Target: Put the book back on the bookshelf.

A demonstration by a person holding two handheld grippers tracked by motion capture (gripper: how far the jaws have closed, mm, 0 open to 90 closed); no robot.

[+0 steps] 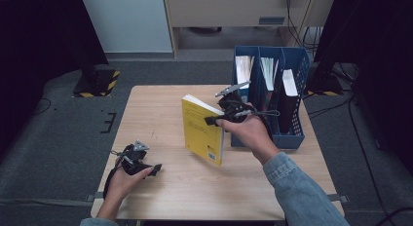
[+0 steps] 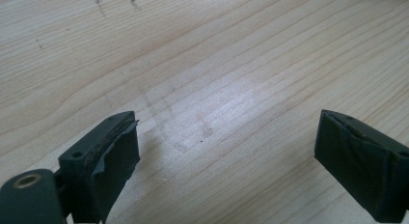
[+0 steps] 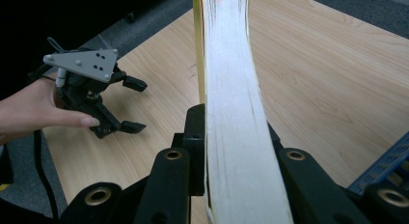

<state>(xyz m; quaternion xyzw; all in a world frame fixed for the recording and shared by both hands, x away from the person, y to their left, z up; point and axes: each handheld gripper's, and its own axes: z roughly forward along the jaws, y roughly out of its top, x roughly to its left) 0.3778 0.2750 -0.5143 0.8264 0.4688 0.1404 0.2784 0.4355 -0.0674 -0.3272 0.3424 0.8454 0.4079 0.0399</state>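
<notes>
Here the right gripper's [image 1: 214, 120] fingers clamp the yellow book [image 1: 201, 131]; the left gripper's [image 1: 155, 169] fingers gape wide, holding nothing.

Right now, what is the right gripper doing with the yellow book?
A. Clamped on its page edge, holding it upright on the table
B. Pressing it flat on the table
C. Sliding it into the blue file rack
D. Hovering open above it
A: the right gripper has its jaws shut on the pages of the yellow book, which stands upright on the table, outside the blue file rack.
</notes>
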